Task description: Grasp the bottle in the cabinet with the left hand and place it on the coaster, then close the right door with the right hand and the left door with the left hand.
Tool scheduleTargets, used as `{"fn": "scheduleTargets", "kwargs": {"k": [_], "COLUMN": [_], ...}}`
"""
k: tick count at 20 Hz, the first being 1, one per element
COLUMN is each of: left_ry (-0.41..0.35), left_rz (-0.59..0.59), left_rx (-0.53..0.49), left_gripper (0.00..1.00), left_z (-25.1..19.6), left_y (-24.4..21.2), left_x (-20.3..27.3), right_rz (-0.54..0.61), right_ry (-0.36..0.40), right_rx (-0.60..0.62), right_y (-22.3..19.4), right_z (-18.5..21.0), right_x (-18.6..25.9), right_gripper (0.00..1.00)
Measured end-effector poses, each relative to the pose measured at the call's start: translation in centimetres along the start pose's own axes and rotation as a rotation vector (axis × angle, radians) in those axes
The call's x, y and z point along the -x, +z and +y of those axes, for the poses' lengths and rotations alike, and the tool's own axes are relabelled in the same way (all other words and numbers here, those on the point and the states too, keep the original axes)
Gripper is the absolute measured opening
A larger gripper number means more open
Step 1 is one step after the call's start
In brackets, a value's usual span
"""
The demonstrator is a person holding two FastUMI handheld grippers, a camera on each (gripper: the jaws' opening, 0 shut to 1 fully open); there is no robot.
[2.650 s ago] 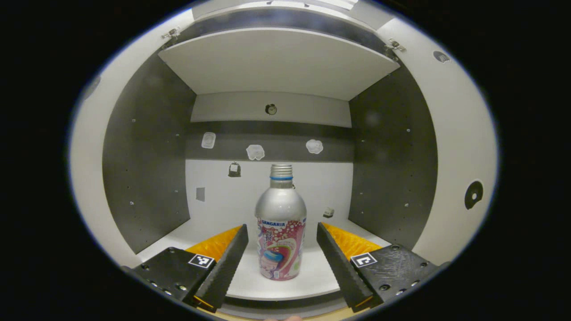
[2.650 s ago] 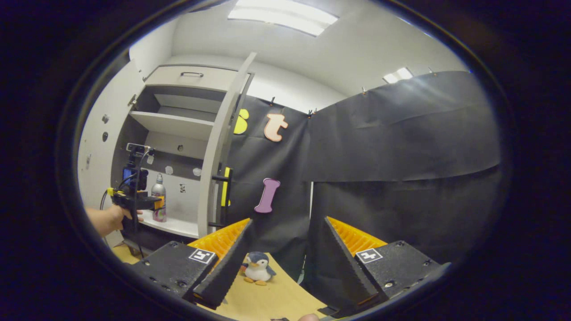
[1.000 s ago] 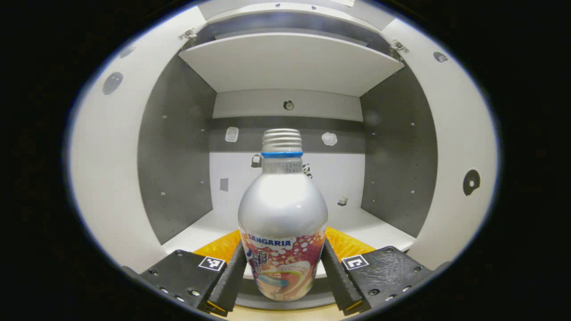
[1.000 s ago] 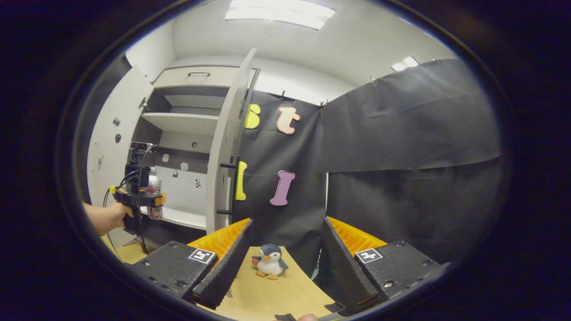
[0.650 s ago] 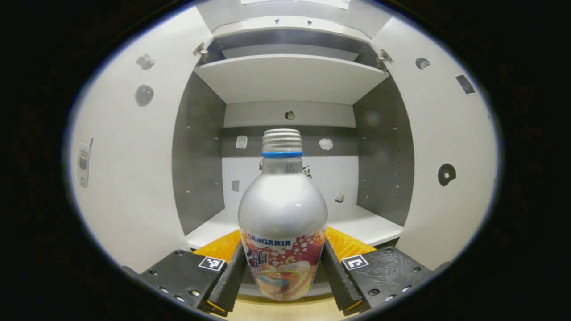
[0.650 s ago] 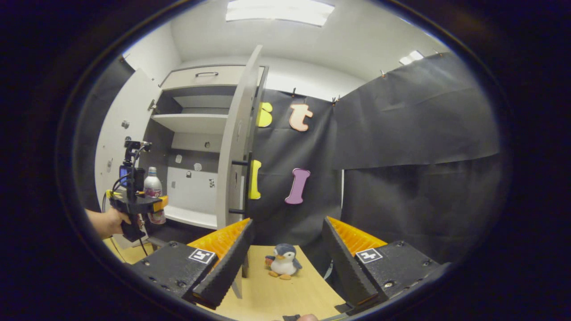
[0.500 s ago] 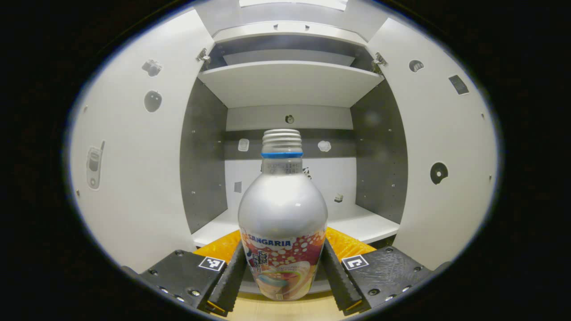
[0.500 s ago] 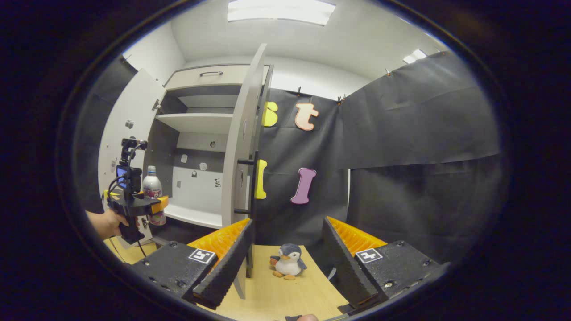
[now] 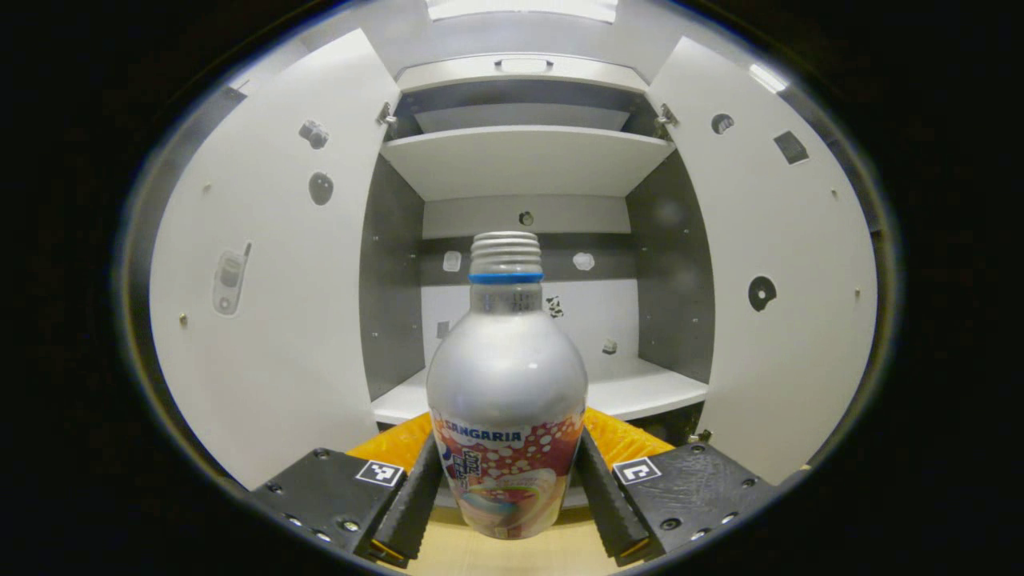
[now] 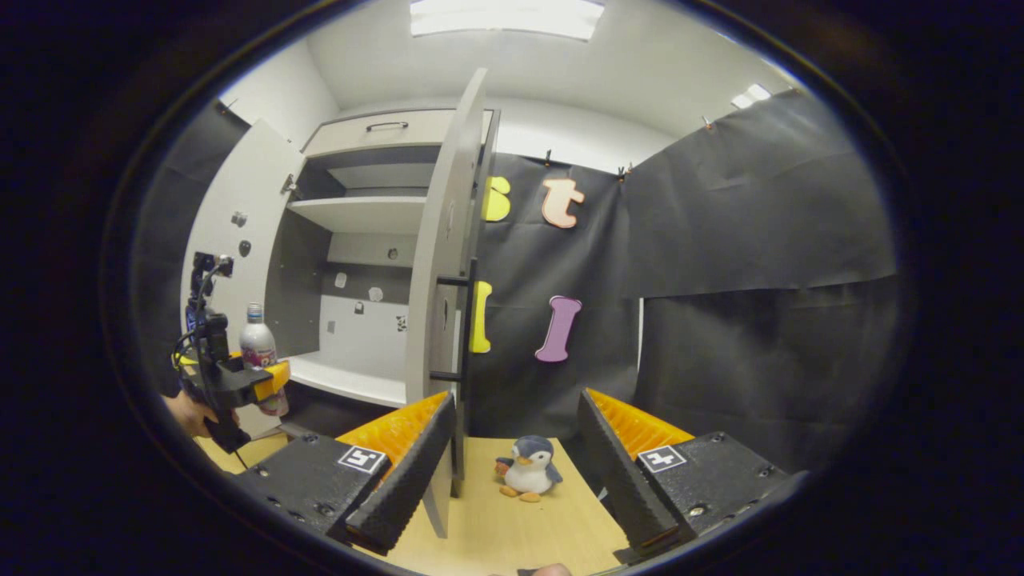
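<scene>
A silver bottle (image 9: 506,384) with a blue neck ring and a colourful label stands upright in my left gripper (image 9: 507,488), both fingers pressed on its lower body. It hangs in front of the open cabinet (image 9: 524,160), outside the lower shelf (image 9: 640,392). The left door (image 9: 264,296) and right door (image 9: 788,272) stand wide open. In the right gripper view the same bottle (image 10: 256,348) and left gripper (image 10: 268,382) sit at far left, held by a hand (image 10: 188,412). My right gripper (image 10: 512,456) is open over the wooden table (image 10: 512,528), near the right door's edge (image 10: 444,264).
A small plush penguin (image 10: 528,477) sits on the table between my right gripper's fingers in view. The right door's black handle (image 10: 456,328) faces the black cloth wall (image 10: 720,320). A drawer with a handle (image 10: 384,128) tops the cabinet.
The left gripper shut on the bottle, then drew it back out of the cabinet, away from the shelf. The right gripper view has shifted so the cabinet door sits nearer the centre.
</scene>
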State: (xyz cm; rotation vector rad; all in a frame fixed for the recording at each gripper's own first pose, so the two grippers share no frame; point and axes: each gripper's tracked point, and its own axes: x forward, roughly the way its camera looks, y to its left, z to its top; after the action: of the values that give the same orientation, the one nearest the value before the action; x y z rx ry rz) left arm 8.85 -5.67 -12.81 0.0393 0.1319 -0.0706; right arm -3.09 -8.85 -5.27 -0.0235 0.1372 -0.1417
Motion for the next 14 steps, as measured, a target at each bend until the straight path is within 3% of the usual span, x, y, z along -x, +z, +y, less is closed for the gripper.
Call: {"fn": "scheduleTargets", "kwargs": {"k": [1,2,4,10,14], "left_ry": [-0.001,-0.006,0.018,-0.012,-0.032], "left_rz": [-0.001,0.003,0.039,0.153,0.209], "left_rx": [-0.001,0.000,-0.019,-0.004,-0.015], "left_gripper": [0.80,0.84,0.80,0.84,0.80], "left_z": [-0.3,-0.5,-0.4,-2.0,-2.7], "left_y": [-0.5,-1.2,-3.4,-9.7,-13.3], "left_x": [0.7,1.2,2.4,5.9,7.9], "right_rz": [0.003,0.006,0.015,0.050,0.098], "right_ry": [-0.002,-0.003,-0.012,-0.027,-0.034], "right_rx": [-0.001,-0.002,0.004,0.040,0.043], "right_y": [-0.1,-0.1,-0.4,-1.2,-2.7], "right_z": [-0.1,-0.1,-0.3,-0.9,-0.7], "right_x": [-0.1,-0.2,-0.5,-0.5,-0.4], "right_gripper": [0.99,0.99,0.99,0.99,1.00]}}
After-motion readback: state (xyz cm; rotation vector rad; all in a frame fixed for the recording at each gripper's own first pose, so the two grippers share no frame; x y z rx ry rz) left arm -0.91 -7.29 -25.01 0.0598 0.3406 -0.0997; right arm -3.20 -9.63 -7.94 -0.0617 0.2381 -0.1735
